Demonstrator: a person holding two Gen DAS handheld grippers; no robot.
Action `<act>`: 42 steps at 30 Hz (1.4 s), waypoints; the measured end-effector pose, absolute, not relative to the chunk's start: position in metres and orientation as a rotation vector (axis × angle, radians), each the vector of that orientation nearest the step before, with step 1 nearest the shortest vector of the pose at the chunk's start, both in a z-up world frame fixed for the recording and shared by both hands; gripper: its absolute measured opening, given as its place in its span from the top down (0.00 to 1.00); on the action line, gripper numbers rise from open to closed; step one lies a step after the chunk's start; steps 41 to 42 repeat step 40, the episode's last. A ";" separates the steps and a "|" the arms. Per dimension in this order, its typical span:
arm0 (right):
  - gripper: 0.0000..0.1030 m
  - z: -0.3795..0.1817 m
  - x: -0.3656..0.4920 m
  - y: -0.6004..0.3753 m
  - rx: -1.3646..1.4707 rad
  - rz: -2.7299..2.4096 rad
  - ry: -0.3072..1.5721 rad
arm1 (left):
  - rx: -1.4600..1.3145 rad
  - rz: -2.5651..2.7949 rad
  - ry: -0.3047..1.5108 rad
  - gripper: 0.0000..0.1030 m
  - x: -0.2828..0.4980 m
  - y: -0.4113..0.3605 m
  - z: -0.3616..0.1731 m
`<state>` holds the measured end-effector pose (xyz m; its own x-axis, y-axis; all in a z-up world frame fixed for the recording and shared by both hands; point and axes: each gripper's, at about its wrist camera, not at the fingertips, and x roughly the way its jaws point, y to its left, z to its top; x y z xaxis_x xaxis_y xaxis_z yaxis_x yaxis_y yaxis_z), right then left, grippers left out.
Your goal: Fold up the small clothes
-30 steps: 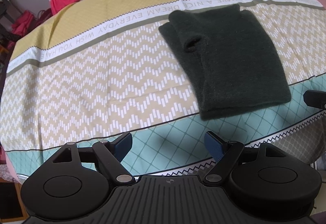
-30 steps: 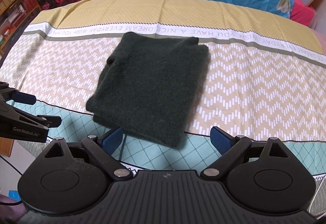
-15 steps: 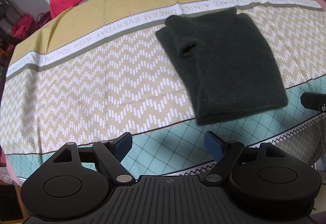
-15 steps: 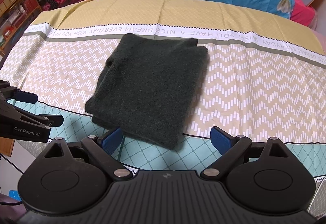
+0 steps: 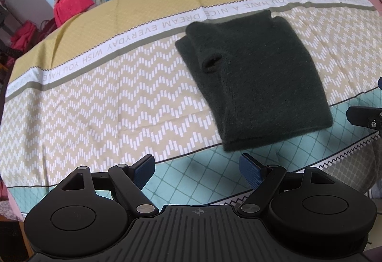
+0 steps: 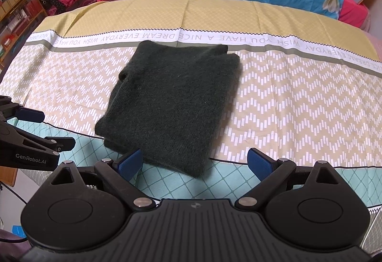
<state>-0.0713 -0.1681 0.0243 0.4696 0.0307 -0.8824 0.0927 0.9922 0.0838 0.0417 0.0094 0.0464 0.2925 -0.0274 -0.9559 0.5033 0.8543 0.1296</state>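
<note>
With both grippers, left (image 5: 197, 166) and right (image 6: 194, 161), spread wide and empty, the folded sweater (image 6: 172, 104) lies just ahead of your jaws: pinch its 2 near corners evenly.

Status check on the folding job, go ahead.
Left gripper open, empty. Right gripper open, empty, at near edge of dark green garment. Garment folded, flat on patterned sheet. Nothing in the way.
</note>
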 end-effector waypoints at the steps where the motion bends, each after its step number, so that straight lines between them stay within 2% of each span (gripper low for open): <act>1: 0.07 0.024 -0.071 -0.168 0.126 -0.039 1.082 | 0.453 -0.372 1.232 0.00 0.042 0.009 0.047; 42: 0.07 0.015 -0.057 -0.160 0.125 -0.012 1.108 | 0.437 -0.375 1.247 0.00 0.051 0.012 0.040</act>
